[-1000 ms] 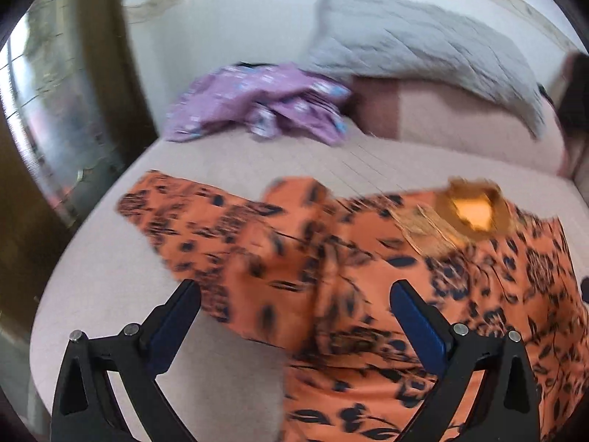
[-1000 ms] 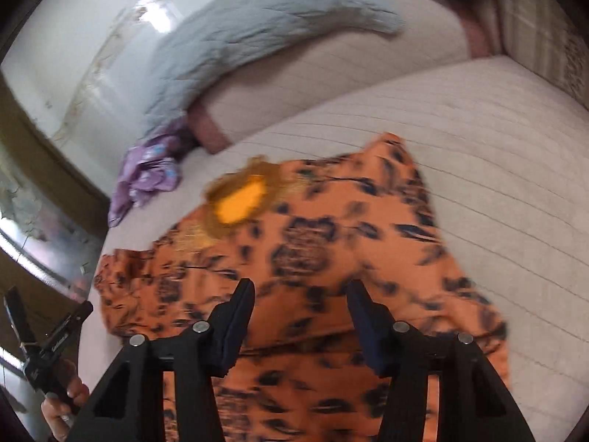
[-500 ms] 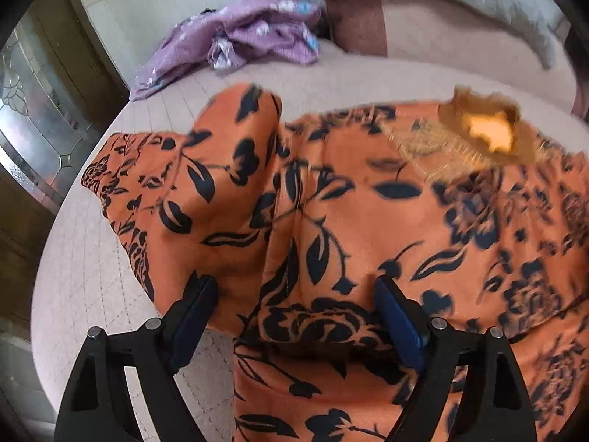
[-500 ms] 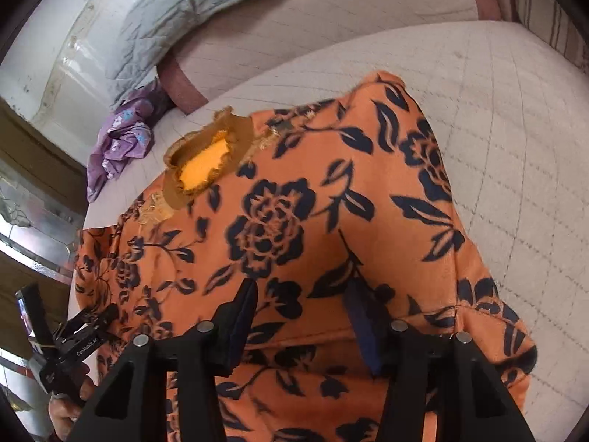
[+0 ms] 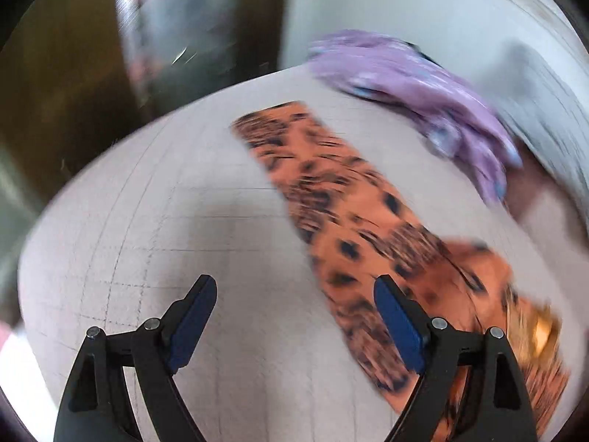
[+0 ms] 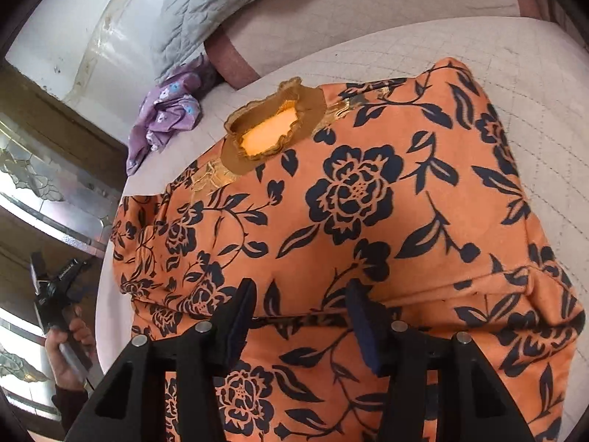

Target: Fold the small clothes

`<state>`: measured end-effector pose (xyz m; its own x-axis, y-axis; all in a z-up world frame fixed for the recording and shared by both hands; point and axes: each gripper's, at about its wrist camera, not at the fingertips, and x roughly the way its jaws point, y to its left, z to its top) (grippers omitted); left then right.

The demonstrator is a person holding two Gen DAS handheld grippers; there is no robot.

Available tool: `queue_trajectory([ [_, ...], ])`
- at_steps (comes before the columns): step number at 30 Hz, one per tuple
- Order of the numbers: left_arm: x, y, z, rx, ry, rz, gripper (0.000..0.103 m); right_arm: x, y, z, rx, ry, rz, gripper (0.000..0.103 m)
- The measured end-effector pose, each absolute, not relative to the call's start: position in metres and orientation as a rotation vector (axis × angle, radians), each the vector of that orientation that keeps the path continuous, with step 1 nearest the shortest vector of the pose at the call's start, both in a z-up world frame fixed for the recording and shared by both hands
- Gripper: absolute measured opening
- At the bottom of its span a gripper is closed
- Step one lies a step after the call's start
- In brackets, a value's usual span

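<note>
Orange floral top point(image 6: 368, 199) lies flat mid-bed; left gripper point(image 5: 294, 320), 0.5 s ago over its sleeve, has swung off to the bed's point(image 5: 184, 221) left edge, wide open & empty, sleeve prob. laid out; right gripper point(image 6: 300, 316) half-open over the waist, holding nothing.

a bedroom at home, soft quilted bed point(image 6: 533, 84), grey pillow point(image 6: 206, 3), purple clothes point(image 6: 165, 118) in a heap, glass door point(image 6: 33, 184) nearby

Quilted bed point(image 6: 533, 84), white wall point(image 6: 73, 29)
</note>
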<state>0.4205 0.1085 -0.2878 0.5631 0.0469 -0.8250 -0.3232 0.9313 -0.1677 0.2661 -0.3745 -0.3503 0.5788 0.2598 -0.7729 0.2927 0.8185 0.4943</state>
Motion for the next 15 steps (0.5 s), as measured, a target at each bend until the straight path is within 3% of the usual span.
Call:
queue_trajectory([
  [7,0.467,0.140,-0.314,-0.479,1.006,0.172,0.084,0.262,-0.374,-0.352,0.645,0.968,-0.027,0.055],
  [11,0.494,0.143,-0.326,-0.502,1.023,0.128,0.063,0.268,-0.370,-0.353,0.635,0.961,-0.026,0.055],
  [14,0.509,0.143,-0.333,-0.519,1.015,0.105,0.058,0.270,-0.368,-0.352,0.624,0.955,-0.030,0.055],
  [15,0.511,0.140,-0.332,-0.506,0.997,0.092,0.050,0.271,-0.368,-0.351,0.623,0.951,-0.035,0.055],
])
